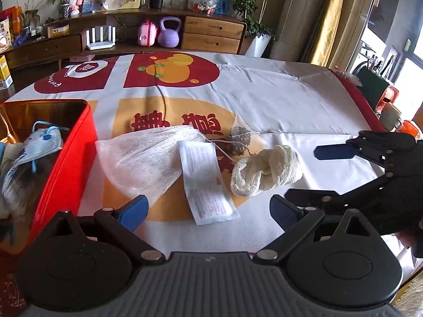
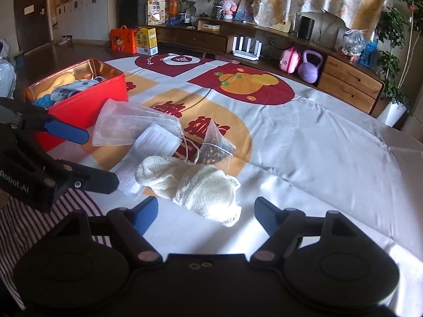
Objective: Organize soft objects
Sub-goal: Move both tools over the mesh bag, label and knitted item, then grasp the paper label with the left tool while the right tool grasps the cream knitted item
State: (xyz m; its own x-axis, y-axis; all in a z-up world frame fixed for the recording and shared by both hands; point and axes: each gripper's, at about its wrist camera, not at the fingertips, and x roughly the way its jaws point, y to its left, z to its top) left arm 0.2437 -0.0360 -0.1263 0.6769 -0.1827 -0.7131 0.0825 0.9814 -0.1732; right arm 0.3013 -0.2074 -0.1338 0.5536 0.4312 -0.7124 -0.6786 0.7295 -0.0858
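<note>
Sunlit living-room clutter, a long wooden sideboard (image 2: 277,42) with a purple kettlebell (image 1: 169,33) beneath it, frames a counter spread with a printed white, red and orange cloth (image 1: 264,89); at its left edge stands a red tin box (image 1: 66,155), open, already holding a blue face mask (image 1: 39,142) and other soft pieces that I cannot name; that part of the sorting looks done. Left on the cloth, bunched close together, are a white mesh bag (image 1: 142,158), a flat white printed packet (image 1: 206,182) lying partly over the bag's edge, a small clear pouch (image 1: 239,137) of brown bits on a string, and a crumpled cream gauze cloth (image 1: 264,170) just beside the packet; four things, by my reckoning, remain to go into the box. The left gripper (image 1: 208,210) hangs above the near end of the packet, jaws wide apart and holding nothing; the right gripper (image 2: 206,211) hovers over the cream cloth, its jaws fairly wide, astride the near corner of the cloth without pressing on it, so nothing is held; the gauze seems the likely next pick. A striped sleeve (image 2: 79,206) shows low at the left of the right view.
</note>
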